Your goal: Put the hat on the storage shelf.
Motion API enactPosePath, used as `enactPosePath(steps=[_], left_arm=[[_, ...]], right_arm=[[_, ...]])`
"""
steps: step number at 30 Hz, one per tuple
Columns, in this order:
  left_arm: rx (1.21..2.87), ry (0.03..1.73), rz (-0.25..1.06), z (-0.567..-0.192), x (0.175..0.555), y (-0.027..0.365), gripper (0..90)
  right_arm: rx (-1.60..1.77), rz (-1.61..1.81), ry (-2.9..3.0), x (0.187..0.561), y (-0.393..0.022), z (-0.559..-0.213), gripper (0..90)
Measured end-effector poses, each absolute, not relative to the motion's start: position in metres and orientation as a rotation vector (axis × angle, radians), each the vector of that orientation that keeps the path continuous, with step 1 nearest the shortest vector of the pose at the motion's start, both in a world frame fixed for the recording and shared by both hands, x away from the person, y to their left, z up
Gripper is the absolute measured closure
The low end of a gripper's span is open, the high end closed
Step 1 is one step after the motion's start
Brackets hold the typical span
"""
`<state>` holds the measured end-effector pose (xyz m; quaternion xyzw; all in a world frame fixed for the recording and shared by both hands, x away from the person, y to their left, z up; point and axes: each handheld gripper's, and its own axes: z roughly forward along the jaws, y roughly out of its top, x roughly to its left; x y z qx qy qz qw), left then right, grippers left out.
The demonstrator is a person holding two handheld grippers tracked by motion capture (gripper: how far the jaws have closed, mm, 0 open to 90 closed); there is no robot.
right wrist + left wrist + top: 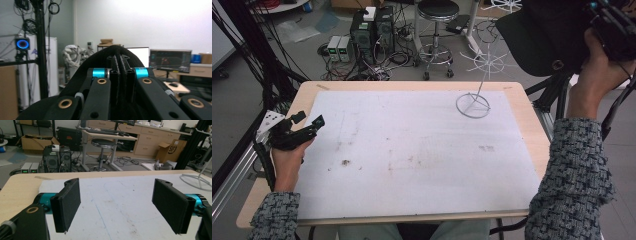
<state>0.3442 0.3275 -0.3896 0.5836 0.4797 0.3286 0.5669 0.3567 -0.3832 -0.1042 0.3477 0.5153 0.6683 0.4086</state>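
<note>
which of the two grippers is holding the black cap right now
The right gripper, raised above the table's far right corner: its jaws are shut on the black fabric cap. The left gripper rests low over the white mat with jaws wide apart, holding nothing.

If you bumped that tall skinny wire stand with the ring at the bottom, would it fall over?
Probably it would wobble or slide. The wire stand is thin white wire, so it likely weighs little, and a nudge could push it across the smooth white mat. Its round base ring sits flat, which should help, but the tall leaning stem with spokes up top might tip it.
</note>
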Motion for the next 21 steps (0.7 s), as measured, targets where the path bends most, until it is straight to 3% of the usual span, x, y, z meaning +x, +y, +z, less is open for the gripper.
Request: enactPosePath(steps=[21], left_arm=[[1.384, 1.128, 0.772, -0.39, 0.345, 0.326, 23.0]], right_arm=[[0.82, 1.902, 1.351, 0.373, -0.391, -0.162, 85.0]])
